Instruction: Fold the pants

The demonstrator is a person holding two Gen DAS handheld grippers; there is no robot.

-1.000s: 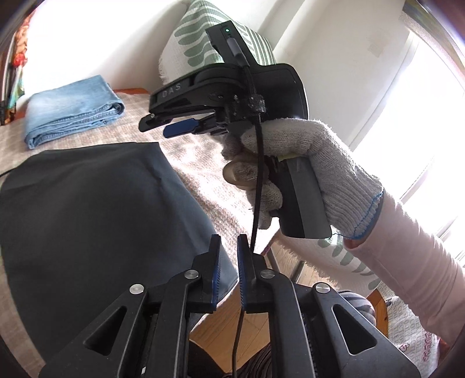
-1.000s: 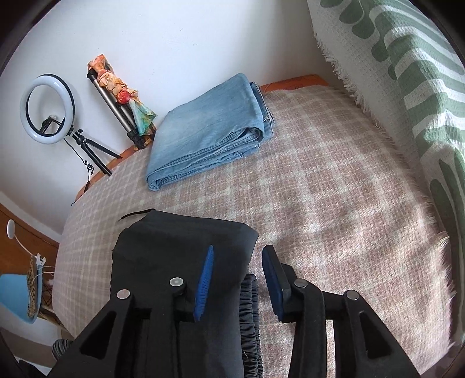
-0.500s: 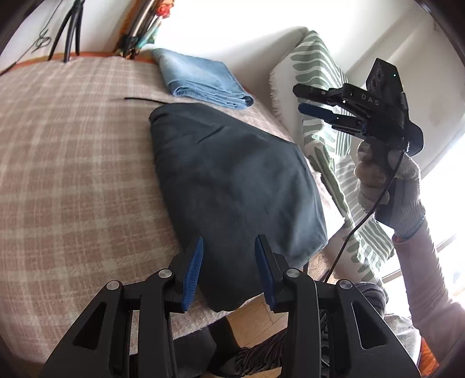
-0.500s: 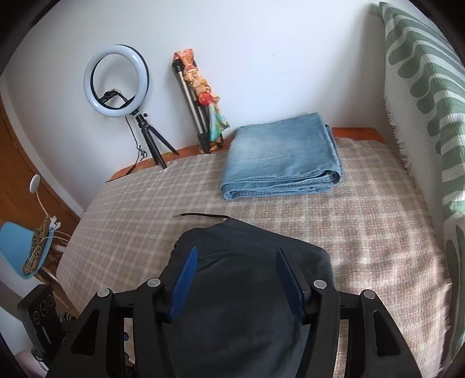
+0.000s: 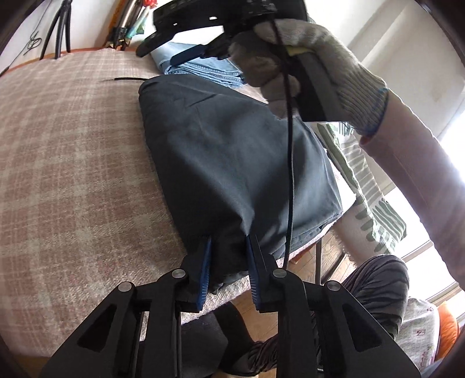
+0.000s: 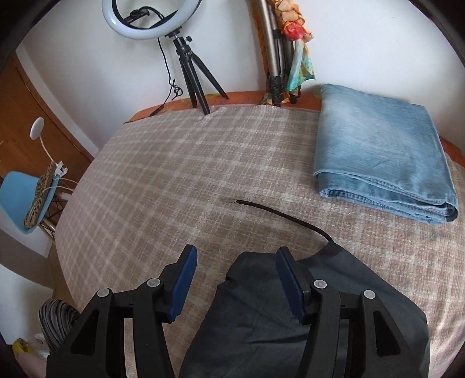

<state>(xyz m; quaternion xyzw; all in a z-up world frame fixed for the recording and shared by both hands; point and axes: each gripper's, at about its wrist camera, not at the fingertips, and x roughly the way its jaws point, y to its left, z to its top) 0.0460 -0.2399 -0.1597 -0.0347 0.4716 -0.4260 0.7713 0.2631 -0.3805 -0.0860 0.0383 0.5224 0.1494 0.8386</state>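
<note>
Folded dark grey pants point(image 5: 232, 162) lie on the plaid bed cover point(image 5: 72, 162), near its front edge. My left gripper point(image 5: 226, 247) is open, its jaws set around the pants' near edge at the bed's rim. My right gripper point(image 6: 234, 279) is open above the far corner of the dark pants point(image 6: 305, 328); it also shows in the left wrist view point(image 5: 174, 49), held by a gloved hand. A thin black drawstring point(image 6: 279, 215) trails from the pants across the cover.
Folded blue jeans point(image 6: 383, 151) lie at the back right of the bed. A ring light on a tripod point(image 6: 151, 17) and a second tripod with a scarf point(image 6: 279, 49) stand behind. A green-patterned pillow point(image 5: 369, 186) is on the right. A blue chair point(image 6: 26, 200) stands left.
My left gripper has moved down to the pants' near edge, jaws now around it. My right gripper has swung left and lower over the pants' far corner.
</note>
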